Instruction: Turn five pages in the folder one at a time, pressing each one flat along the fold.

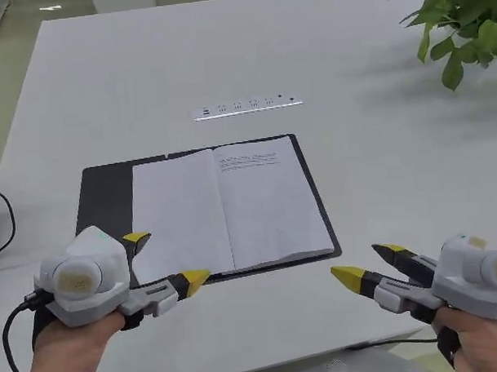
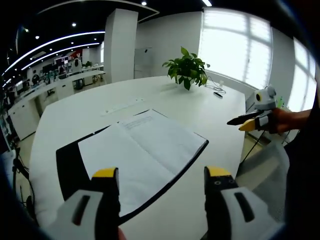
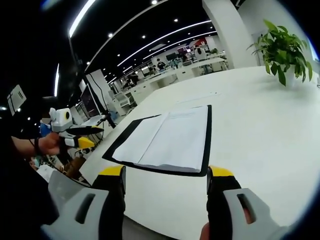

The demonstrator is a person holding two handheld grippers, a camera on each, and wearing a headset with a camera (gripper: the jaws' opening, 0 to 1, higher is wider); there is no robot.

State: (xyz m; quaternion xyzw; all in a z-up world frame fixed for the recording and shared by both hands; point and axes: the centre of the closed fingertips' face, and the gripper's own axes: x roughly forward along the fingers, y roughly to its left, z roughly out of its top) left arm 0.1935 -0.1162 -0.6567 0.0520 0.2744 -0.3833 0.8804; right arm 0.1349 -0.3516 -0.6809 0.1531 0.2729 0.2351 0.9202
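— Black folder point(image 1: 208, 209), white pages: where does it lie?
— Open and flat on the pale table point(image 1: 146, 67), in front of the person, with its fold point(image 1: 222, 205) running away from them. The right page point(image 1: 274, 205) has a few printed lines at its far end, and the left page point(image 1: 178, 214) looks blank. Both lie flat, and no sheet is lifted.
— And the grippers?
— The left gripper point(image 1: 166, 257) hovers at the folder's near left corner with its jaws spread wide. One yellow tip is over the near edge of the left page, though I cannot tell whether it touches the paper. The right gripper point(image 1: 369, 261) hangs off the folder's near right corner, apart from it. Its jaws are spread too and pinch nothing.
— Which step is that, then?
— I judge it a gap between pages, or the very start. Nothing shows how many have been turned. The next move calls for the right gripper to come in to the right page's outer edge, pinch one sheet alone and carry it over the fold. A jaw then has to press down along the fold.
— Anything else about?
— Beyond the folder's far edge a socket strip point(image 1: 246, 108) is set in the table. Further off to the far right is a green plant point(image 1: 459, 28), and left of the folder a dark cable point(image 1: 6, 223).
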